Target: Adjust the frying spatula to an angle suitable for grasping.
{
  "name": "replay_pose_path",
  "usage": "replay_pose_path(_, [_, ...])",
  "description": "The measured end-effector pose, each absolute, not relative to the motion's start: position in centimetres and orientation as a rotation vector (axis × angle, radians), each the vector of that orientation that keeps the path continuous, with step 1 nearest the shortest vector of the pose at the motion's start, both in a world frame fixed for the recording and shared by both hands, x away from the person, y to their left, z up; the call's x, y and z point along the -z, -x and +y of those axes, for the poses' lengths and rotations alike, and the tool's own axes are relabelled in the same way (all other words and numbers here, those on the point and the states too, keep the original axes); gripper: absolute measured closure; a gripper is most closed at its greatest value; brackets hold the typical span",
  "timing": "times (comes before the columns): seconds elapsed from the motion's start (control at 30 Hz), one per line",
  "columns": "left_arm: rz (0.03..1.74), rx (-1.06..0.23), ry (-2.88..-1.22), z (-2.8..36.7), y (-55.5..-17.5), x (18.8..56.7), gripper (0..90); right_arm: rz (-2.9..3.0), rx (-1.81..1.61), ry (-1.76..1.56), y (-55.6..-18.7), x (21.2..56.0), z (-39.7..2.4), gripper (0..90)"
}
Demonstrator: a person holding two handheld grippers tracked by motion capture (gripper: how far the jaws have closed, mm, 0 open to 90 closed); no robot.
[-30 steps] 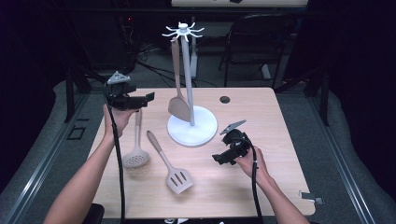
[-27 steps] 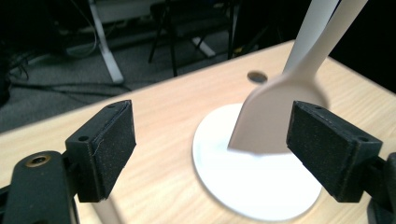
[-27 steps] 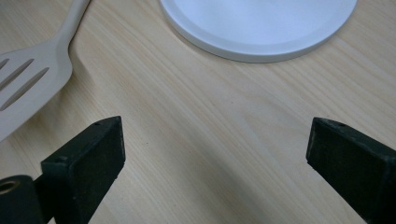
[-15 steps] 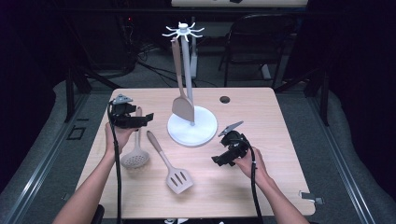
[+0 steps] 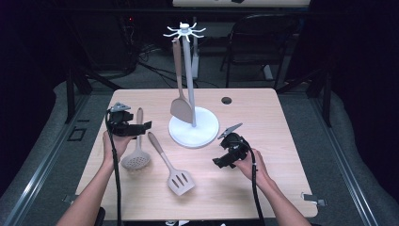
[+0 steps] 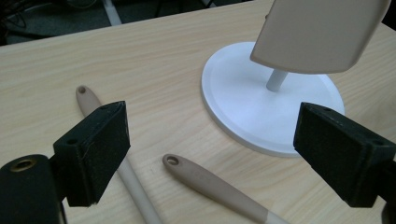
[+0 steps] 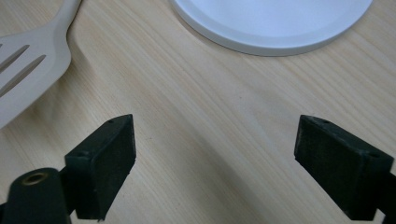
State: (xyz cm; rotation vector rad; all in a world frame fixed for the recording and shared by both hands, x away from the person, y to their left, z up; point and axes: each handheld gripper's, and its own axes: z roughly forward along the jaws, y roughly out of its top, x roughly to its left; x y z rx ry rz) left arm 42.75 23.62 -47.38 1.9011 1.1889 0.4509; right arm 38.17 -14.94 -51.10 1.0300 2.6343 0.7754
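Light wooden table (image 5: pixel 282 141): white round-based utensil stand w/ hook crown (image 5: pixel 194 127) sits centre-back; small black round cap (image 5: pixel 226 100) behind & right of its base. Beige solid spatula (image 5: pixel 180 106) hangs from the stand's left side, blade above the base. Left of the base, beige perforated skimmer spoon (image 5: pixel 136 153) lies on the table, bowl nearest the person. Beige slotted turner (image 5: pixel 174 172) lies just right of it, in front of the base, head toward the person, handles near but apart.
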Motion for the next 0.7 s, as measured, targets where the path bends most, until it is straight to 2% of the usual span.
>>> replay_pose_path(0.13, [1.22,-0.432,-1.897,23.7,-42.4,48.0,9.9,2.645,-0.748,-1.025,-38.1,51.0,-14.7,19.8])
replay_pose_path(0.27, [1.259,-0.412,-1.897,23.8,-42.0,48.6,9.8,2.654,-0.793,-1.049,-37.9,51.0,-14.5,35.8])
replay_pose_path(0.3, [1.267,-0.409,-1.896,23.8,-41.9,48.7,9.8,2.663,-0.807,-1.046,-37.8,50.9,-14.3,47.2])
replay_pose_path(0.33, [1.273,-0.401,-1.887,23.8,-41.8,48.8,9.8,2.658,-0.842,-1.033,-37.6,50.8,-14.2,62.7])
replay_pose_path(0.4, [1.278,-0.397,-1.88,23.7,-41.5,48.9,11.2,2.667,-0.901,-0.979,-37.1,50.2,-13.8,80.3])
replay_pose_path(0.43, [1.284,-0.397,-1.879,23.7,-41.3,48.9,11.7,2.666,-0.93,-0.953,-36.8,49.9,-13.5,86.4])
replay_pose_path(0.47, [1.284,-0.394,-1.878,23.6,-41.2,49.0,11.6,2.668,-0.952,-0.93,-36.6,49.6,-13.2,90.0])
replay_pose_path(0.7, [1.308,-0.374,-1.895,23.2,-40.4,49.5,10.9,2.757,-1.057,-0.822,-34.5,49.3,-10.3,90.0])
